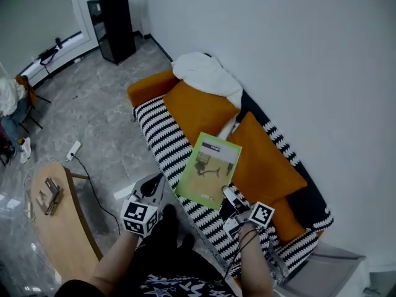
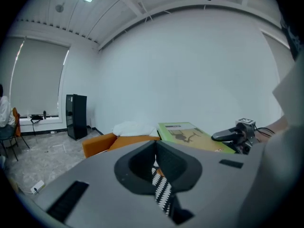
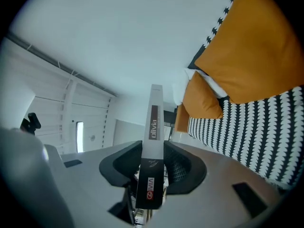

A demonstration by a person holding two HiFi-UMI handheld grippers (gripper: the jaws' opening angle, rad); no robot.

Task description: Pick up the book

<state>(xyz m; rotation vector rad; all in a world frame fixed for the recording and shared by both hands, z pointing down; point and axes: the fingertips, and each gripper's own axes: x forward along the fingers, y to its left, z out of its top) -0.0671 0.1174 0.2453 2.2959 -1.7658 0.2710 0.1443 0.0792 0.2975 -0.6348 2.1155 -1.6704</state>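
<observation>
The striped sofa is the biggest thing here, and orange cushions lie on it. The green book is lifted above the sofa seat and is not lying on it. The book looks thin, flat and light. Its smooth cover may slip, and it may tip or bend if held by just one corner. The best place to hold it looks like an edge close to the spine. The right hand-held gripper is about half closed and pinches the book's edge, above the sofa's front. The left hand-held gripper, just off the sofa's front edge, shows only a thin gap and holds nothing.
</observation>
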